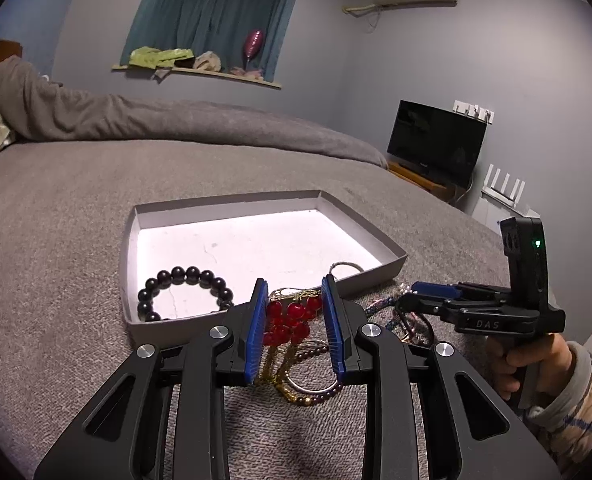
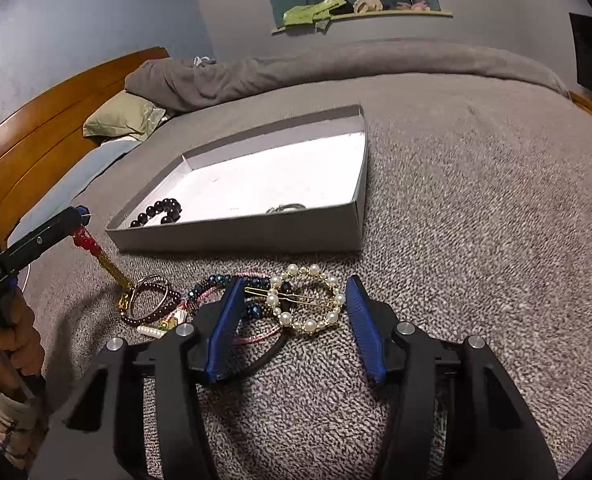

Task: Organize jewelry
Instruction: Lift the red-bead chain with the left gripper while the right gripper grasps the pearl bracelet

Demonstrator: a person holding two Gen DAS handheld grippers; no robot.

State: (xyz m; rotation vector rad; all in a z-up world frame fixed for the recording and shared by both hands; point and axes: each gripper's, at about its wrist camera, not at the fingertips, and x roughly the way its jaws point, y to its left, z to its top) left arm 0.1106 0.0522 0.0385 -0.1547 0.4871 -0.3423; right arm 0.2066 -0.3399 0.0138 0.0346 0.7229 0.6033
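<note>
A grey shallow box (image 1: 392, 260) (image 2: 240, 236) lies on the bed with a black bead bracelet (image 1: 184, 290) (image 2: 158, 210) and a silver ring (image 1: 346, 267) (image 2: 286, 208) inside. My left gripper (image 1: 294, 316) (image 2: 81, 216) is shut on a red bead piece with gold chain (image 1: 290, 320) (image 2: 86, 242), lifted off the bed before the box. My right gripper (image 2: 296, 320) (image 1: 410, 290) is open, its fingers either side of a pearl hair clip (image 2: 306, 300). A tangle of blue bead, pink cord and dark bead bracelets (image 2: 200, 292) (image 1: 380, 308) lies left of the clip.
The grey bedspread (image 2: 476, 220) stretches beyond and right of the box. A rolled grey duvet (image 1: 136, 120) and a pillow (image 2: 124, 118) lie at the far side. A wooden headboard (image 2: 48, 120) is at left. A TV (image 1: 436, 142) stands past the bed.
</note>
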